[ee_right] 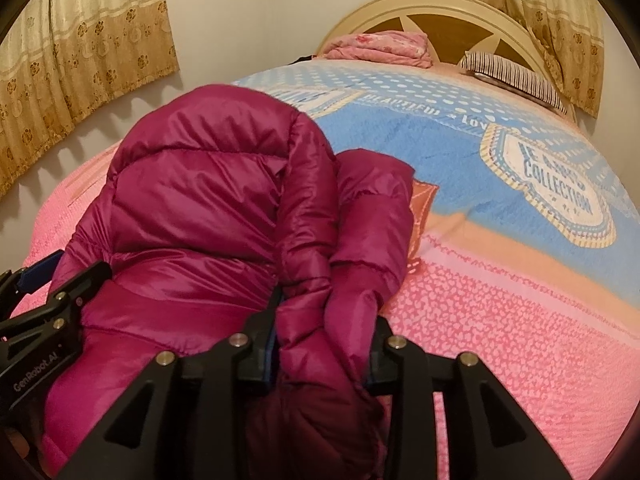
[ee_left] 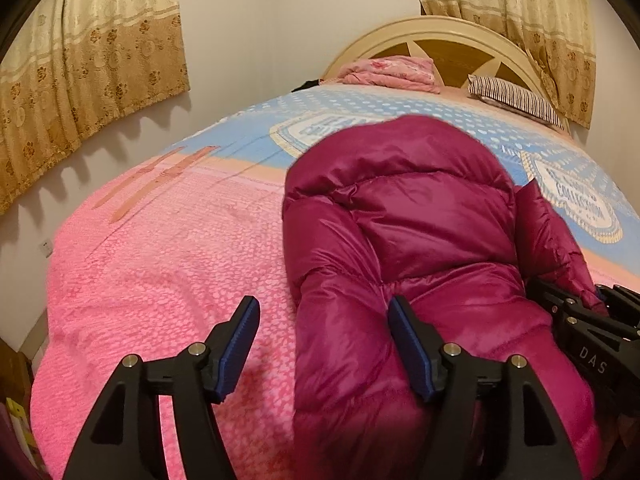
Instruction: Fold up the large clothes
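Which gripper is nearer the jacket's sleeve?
Right. The right gripper has the sleeve between its fingers; the left gripper sits at the jacket's opposite edge, jaws open.

The bed fills both views, spread with a bedcover that is pink at the near end and blue with white dots and printed badges farther up. A magenta puffer jacket lies on the cover, folded into a long bundle, across the line where pink meets blue. Up at the cream headboard a folded pink blanket sits to the left, and a striped pillow lies to the right.
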`<action>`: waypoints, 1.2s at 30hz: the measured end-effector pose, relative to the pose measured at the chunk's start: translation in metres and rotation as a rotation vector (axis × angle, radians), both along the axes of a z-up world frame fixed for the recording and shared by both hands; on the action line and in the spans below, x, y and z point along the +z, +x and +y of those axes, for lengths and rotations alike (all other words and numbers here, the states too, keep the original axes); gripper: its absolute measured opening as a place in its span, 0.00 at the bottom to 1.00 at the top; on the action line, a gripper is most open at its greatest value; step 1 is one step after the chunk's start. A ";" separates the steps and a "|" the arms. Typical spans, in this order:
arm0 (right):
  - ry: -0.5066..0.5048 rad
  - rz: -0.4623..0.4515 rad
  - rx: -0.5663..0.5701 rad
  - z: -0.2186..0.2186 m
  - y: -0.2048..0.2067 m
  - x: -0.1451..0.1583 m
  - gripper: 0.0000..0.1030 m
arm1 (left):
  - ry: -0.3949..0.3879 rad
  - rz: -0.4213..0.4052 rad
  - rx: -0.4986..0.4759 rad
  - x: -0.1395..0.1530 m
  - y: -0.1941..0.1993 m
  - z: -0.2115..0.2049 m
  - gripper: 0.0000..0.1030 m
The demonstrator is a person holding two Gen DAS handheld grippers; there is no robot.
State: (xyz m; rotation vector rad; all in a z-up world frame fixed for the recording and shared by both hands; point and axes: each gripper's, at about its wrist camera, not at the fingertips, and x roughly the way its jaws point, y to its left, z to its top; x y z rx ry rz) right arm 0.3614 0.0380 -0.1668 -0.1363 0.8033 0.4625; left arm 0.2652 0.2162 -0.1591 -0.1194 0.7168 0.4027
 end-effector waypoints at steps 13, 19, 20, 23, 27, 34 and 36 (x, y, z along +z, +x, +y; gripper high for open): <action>0.082 -0.189 0.025 -0.031 -0.088 0.090 0.80 | 0.087 -0.221 0.025 0.105 -0.113 -0.012 0.85; 0.102 -0.256 0.037 -0.039 -0.117 0.114 0.81 | 0.086 -0.271 0.006 0.127 -0.127 -0.024 0.85; 0.099 -0.263 0.038 -0.038 -0.119 0.116 0.82 | 0.081 -0.275 0.001 0.128 -0.128 -0.025 0.85; 0.101 -0.279 0.035 -0.041 -0.121 0.121 0.82 | 0.080 -0.276 -0.006 0.129 -0.130 -0.027 0.85; 0.101 -0.294 0.035 -0.041 -0.124 0.124 0.84 | 0.080 -0.281 -0.008 0.131 -0.133 -0.027 0.85; 0.103 -0.293 0.046 -0.042 -0.129 0.122 0.84 | 0.074 -0.278 -0.006 0.131 -0.134 -0.028 0.85; 0.104 -0.295 0.045 -0.042 -0.129 0.122 0.84 | 0.075 -0.278 -0.005 0.131 -0.134 -0.028 0.85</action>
